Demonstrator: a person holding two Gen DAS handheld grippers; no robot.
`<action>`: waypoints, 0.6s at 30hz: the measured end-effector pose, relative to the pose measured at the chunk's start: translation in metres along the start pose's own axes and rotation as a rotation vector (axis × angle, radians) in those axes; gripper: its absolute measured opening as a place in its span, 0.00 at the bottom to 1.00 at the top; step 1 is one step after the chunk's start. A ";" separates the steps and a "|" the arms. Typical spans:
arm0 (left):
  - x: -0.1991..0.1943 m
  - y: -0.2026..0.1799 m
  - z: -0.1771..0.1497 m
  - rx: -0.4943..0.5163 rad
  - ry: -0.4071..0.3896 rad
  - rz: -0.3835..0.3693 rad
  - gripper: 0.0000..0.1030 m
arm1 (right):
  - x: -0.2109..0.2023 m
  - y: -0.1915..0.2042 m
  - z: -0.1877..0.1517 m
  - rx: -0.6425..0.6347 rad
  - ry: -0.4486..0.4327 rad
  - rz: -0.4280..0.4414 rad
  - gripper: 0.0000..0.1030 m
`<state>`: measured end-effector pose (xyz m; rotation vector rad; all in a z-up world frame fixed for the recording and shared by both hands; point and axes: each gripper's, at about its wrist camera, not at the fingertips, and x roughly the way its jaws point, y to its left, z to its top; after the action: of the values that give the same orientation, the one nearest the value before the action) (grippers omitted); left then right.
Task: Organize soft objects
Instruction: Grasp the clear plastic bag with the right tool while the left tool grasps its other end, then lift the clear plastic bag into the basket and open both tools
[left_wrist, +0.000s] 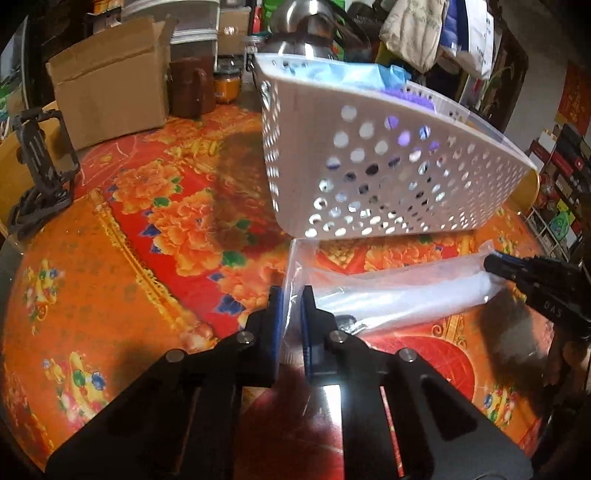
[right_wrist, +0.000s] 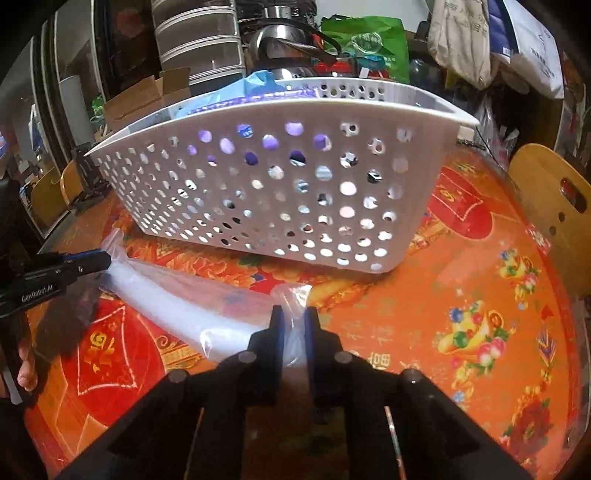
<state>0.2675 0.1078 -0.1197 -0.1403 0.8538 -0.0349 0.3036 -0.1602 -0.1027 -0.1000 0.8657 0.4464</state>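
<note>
Both hand-held grippers, left (left_wrist: 291, 295) and right (right_wrist: 294, 315), pinch the clear bag (left_wrist: 388, 291) before the white basket (left_wrist: 388, 155)

Both claws, left claw (left_wrist: 291, 299) and right claw (left_wrist: 493, 263), apparently pinch the clear bag (left_wrist: 388, 291).

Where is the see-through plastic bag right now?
The plastic bag lies on the flowery table just in front of the white basket; the left claw pinches one end and the right claw pinches the other.
</note>
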 end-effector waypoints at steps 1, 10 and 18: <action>-0.003 0.001 -0.001 -0.003 -0.010 0.000 0.06 | -0.001 -0.001 0.000 0.002 -0.004 0.005 0.08; -0.024 -0.002 -0.003 0.008 -0.083 -0.008 0.06 | -0.018 0.007 -0.002 -0.023 -0.087 -0.024 0.06; -0.031 -0.007 -0.006 0.025 -0.102 -0.009 0.06 | -0.026 0.004 -0.004 -0.011 -0.125 -0.017 0.06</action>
<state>0.2428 0.1034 -0.0996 -0.1213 0.7502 -0.0466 0.2846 -0.1665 -0.0851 -0.0881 0.7390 0.4367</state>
